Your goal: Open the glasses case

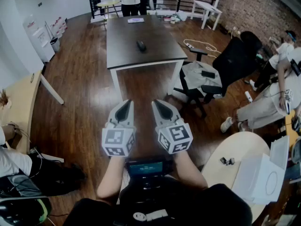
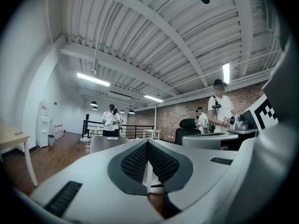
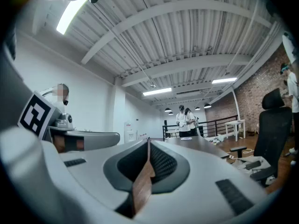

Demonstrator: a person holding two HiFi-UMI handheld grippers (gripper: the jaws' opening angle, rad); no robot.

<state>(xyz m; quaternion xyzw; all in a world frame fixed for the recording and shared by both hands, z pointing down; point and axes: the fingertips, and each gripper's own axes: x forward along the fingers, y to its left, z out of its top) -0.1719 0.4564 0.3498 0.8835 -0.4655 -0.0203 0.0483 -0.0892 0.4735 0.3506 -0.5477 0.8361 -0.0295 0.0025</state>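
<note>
Low in the centre of the frame we held the left gripper (image 1: 124,106) and the right gripper (image 1: 162,108) level, both clenched on nothing. We judged the task not yet begun. The small dark thing we took for the glasses case (image 1: 141,45) lay on the dark table (image 1: 155,51) at upper centre, well apart from us. The next move called for crossing the wooden floor (image 1: 80,107) and parting the jaws. A brick wall (image 1: 244,8) closed the upper right.

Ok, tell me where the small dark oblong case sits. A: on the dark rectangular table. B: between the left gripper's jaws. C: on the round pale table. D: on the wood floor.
A: the head view shows the small dark oblong case lying on the dark rectangular table.
</note>
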